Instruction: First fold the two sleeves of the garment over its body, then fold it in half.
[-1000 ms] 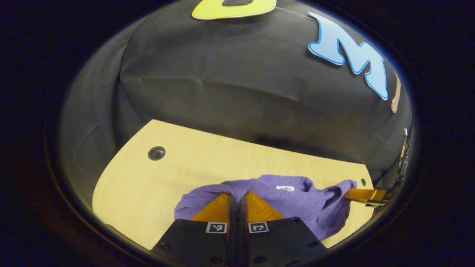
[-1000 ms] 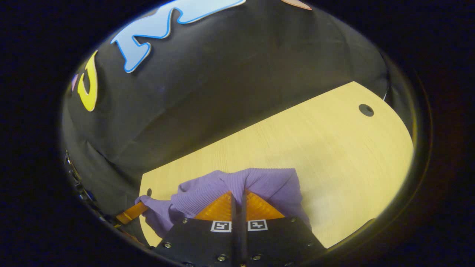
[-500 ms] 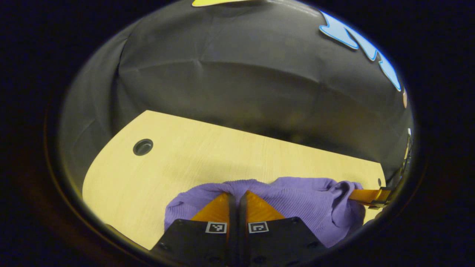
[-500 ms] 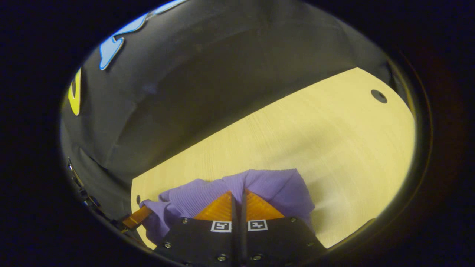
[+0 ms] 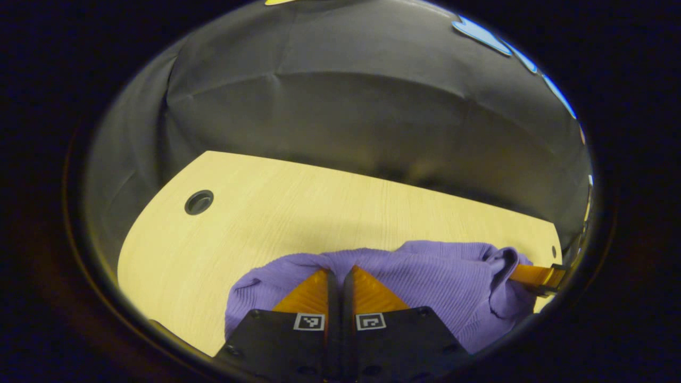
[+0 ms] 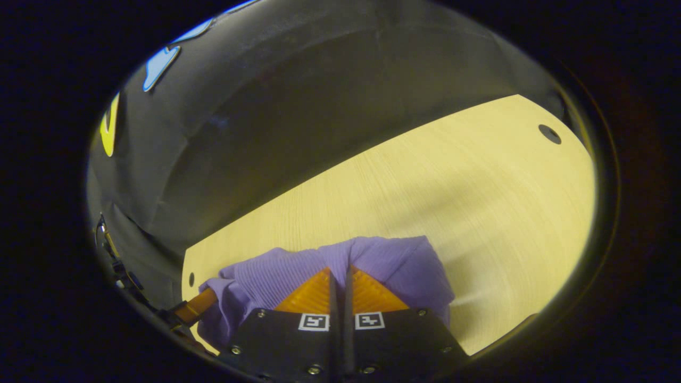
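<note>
Table (image 5: pixel 276 213): pale wood, with a round dark hole (image 5: pixel 199 202) far left in the left gripper view.
Left gripper (image 5: pixel 340 272): fingers pressed together, pinching a fold of knit at the tips.
Garment (image 5: pixel 425 276): purple knit, bunched on the table just beyond and to both sides of the left gripper, spreading right to the other claw.
Right gripper (image 6: pixel 340 270): seen at the right edge of the left gripper view (image 5: pixel 537 275), fingers clamped together on the garment's other end (image 6: pixel 383 260).
Booth wall (image 5: pixel 346 106): black cloth behind the table.
</note>
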The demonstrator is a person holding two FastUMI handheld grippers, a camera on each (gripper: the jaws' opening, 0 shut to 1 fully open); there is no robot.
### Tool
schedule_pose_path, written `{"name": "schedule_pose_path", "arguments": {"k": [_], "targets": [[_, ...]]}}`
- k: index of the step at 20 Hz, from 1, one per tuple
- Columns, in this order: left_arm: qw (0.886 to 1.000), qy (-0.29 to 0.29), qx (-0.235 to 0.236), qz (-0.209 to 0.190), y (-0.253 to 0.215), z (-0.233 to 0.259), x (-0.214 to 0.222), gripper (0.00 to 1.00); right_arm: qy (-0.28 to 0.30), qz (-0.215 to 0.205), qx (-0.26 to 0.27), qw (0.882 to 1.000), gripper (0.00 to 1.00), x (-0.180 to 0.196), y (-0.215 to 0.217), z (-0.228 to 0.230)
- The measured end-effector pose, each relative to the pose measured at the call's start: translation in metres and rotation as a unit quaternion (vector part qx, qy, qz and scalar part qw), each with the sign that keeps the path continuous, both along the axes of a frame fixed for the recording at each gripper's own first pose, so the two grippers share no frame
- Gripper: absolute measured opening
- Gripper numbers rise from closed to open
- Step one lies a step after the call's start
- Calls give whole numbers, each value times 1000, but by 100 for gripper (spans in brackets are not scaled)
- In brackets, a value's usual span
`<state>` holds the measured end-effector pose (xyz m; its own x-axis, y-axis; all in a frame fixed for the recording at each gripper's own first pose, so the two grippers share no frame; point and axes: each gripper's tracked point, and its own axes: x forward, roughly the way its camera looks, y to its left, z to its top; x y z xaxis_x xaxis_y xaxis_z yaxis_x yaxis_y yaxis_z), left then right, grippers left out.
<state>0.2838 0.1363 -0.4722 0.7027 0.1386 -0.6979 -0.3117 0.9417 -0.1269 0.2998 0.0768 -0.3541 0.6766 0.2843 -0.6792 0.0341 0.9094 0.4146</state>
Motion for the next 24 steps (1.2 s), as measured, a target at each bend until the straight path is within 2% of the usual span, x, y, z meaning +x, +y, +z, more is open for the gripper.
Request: {"name": "schedule_pose_path", "arguments": {"k": [1,3,4,5,6,7,9,10,17,24], "targets": [[1000,1,5,-1,0,-1,0,7,13,0,7,1000,4,-5,0,-7],[1000,2,6,-5,-1,-1,0,13,10,-3,41,999,20,-3,0,-2],[1000,1,4,-3,-1,0,0,19,14,-9,52,999,24,-3,-1,-2],[1000,0,-1,-3,-1,1,-1,24,13,-14,53,998,34,-3,-8,3],[1000,-6,-5,-3,-1,5,-1,24,4,-12,52,999,37,-3,-9,11],[1000,-16,-5,-2,0,11,-2,40,-14,-8,54,998,51,-3,-6,22],[999,-35,0,-7,-2,27,-4,70,-48,-5,25,998,78,-5,-8,40],[999,-49,7,-9,-1,40,-5,77,-67,-3,11,998,80,-7,-13,53],[990,-137,35,-27,-15,162,-28,76,-174,-9,-15,985,82,-35,-24,167],[967,-238,66,-63,-51,300,-75,76,-289,18,-68,955,81,-99,-30,282]]}}
